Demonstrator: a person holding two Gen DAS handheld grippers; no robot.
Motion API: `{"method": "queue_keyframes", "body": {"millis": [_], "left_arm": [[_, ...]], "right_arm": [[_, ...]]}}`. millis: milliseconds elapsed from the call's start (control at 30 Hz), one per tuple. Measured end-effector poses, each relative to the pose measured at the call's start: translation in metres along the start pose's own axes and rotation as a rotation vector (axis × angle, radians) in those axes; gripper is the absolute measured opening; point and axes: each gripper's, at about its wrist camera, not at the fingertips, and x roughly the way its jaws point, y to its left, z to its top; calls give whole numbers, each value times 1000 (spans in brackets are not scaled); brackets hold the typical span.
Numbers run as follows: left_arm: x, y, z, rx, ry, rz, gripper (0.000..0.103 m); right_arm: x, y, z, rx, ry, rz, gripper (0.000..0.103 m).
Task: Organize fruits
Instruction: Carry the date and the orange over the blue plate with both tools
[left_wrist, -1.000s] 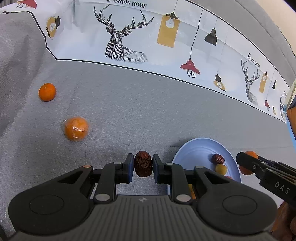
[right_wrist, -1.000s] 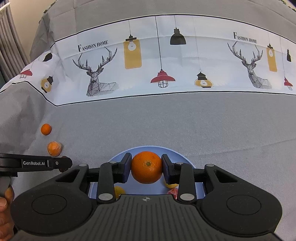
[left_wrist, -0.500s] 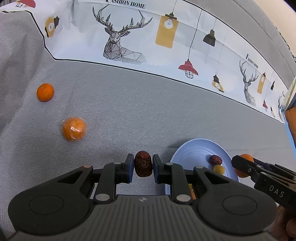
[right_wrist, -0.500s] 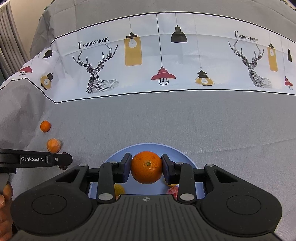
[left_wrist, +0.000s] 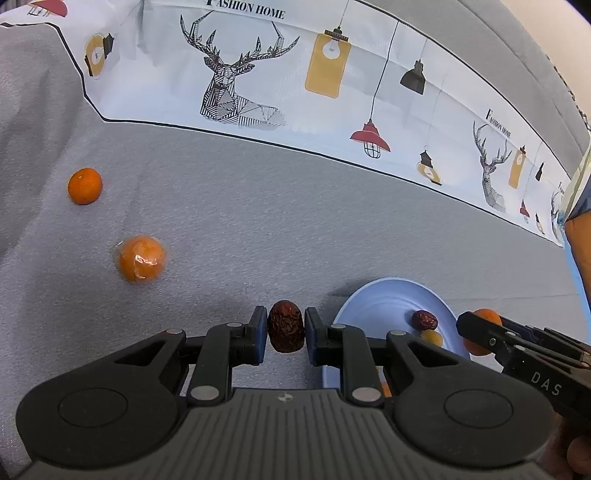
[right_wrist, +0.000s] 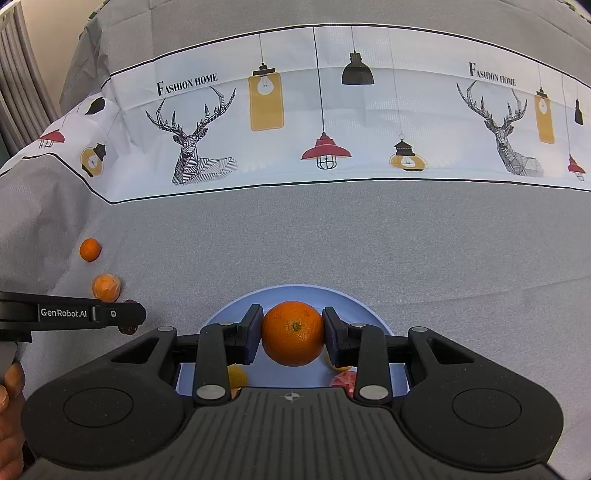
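Little has shifted since before: my right gripper still clamps the glossy orange above the blue plate, frame centre. My left gripper holds a wrinkled dark-red date, low centre, beside the plate.

Both grippers clamped — left, right.

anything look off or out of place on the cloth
One orange on the grey cloth is wrapped in clear plastic, unlike the bare one beyond it. Both lie far from the blue plate. Nothing looks spilled or damaged.
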Motion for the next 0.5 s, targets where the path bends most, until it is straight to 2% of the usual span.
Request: {"method": "queue_keyframes", "body": {"millis": [167,500], "left_arm": [[3,-3,-2,13,24,-58,23],[7,-50,-19,173,37,-252,23]], "right_arm": [[1,-4,1,16,2,-36,36],[6,-12,-2,41,54,-52,36]]}}
